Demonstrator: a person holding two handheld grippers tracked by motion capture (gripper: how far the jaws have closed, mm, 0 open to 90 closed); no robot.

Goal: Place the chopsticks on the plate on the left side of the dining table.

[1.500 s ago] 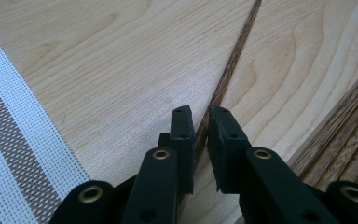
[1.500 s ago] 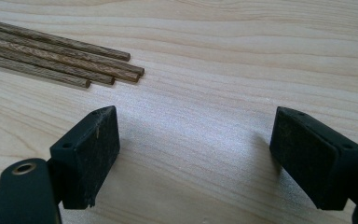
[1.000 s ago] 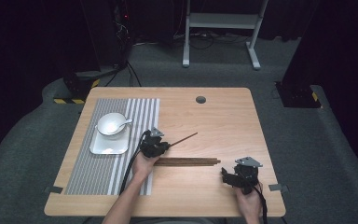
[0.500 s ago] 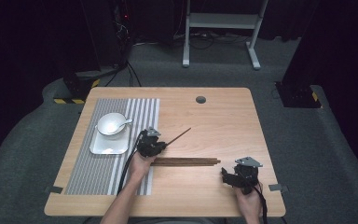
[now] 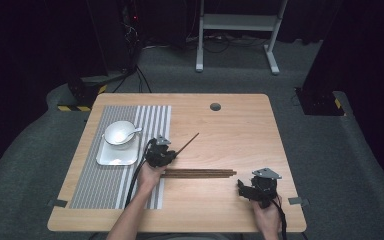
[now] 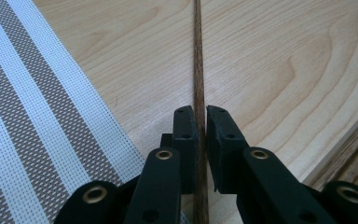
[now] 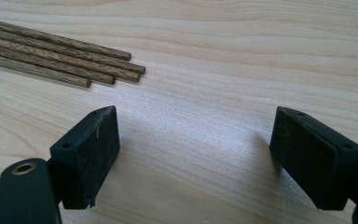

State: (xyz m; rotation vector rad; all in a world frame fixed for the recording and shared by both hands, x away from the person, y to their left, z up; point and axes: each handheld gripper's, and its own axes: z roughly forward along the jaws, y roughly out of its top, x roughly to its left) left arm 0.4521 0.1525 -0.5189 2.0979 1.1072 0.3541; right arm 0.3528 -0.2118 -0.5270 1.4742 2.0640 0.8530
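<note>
My left gripper is shut on one dark wooden chopstick, which slants up and to the right over the table. A bundle of several more chopsticks lies flat on the wood just right of that hand. My right gripper rests low near the front right of the table, jaws wide open with nothing between them, to the right of the bundle's ends.
A striped placemat covers the table's left side. On it stands a white square plate bearing a white bowl with a spoon. A round grommet hole sits near the far edge.
The left gripper has shifted slightly away and left with the chopstick, whose free end has swung to a steeper angle. The right gripper has stayed put.
</note>
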